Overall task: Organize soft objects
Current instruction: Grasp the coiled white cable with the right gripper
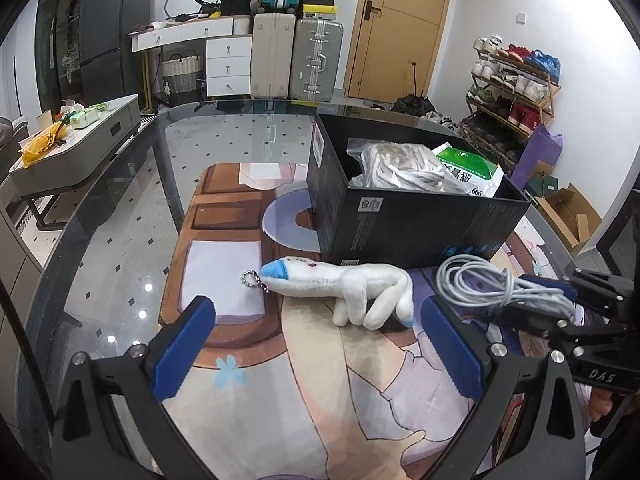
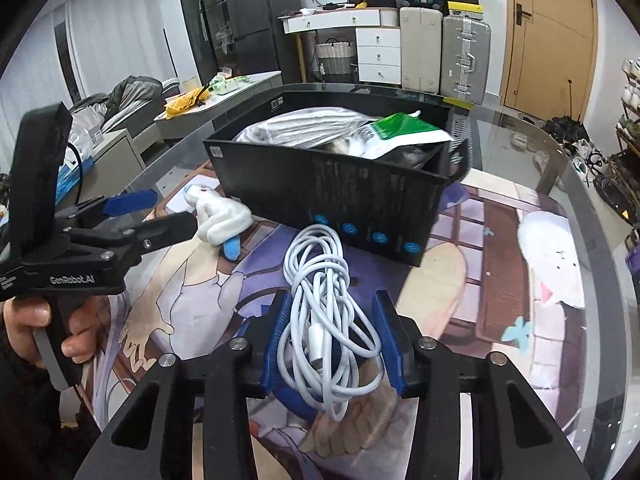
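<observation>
Printed mat, cable bundle's lower loops behind blue pads.

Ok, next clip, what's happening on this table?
A person is tidying soft items into a black cardboard box, one handheld tool in each hand. The right tongs are closed around a coiled white charging cable on the printed mat, just in front of the box. The left tongs stand open and empty, aimed at a white plush keychain toy with blue tips lying on the mat. The box already holds bagged items.
</observation>
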Demonstrator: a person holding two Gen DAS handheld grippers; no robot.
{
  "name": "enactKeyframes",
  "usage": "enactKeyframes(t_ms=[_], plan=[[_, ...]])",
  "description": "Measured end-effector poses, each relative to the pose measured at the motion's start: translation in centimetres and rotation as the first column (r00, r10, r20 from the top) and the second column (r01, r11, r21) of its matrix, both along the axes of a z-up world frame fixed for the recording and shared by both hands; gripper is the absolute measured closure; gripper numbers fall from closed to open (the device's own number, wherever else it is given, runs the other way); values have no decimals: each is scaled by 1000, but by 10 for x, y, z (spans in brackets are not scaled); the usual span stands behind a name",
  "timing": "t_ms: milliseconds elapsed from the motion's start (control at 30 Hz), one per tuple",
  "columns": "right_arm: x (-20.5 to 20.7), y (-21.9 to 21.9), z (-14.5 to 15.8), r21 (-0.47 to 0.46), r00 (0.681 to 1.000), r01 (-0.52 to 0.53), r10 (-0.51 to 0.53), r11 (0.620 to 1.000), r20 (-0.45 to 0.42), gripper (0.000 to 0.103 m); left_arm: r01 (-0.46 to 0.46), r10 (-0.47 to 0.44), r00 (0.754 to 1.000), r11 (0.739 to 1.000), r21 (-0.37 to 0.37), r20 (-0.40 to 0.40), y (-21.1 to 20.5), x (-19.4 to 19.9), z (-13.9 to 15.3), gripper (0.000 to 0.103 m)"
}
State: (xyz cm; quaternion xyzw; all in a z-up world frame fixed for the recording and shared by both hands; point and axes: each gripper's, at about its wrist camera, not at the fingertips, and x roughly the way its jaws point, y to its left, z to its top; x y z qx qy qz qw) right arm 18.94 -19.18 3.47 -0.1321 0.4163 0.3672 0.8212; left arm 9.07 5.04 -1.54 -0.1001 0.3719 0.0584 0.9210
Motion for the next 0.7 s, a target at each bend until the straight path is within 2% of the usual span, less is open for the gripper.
enactKeyframes(t_ms=[300, 700], plan=[[3, -14, 1, 3, 1000, 9, -9, 1000, -27, 61, 15, -16, 998, 1000, -27, -63, -5, 14, -7, 0], [3, -10, -9, -16, 999, 1, -2, 1000, -52, 61, 13, -10, 990, 1000, 25, -144, -13, 42, -15, 0]])
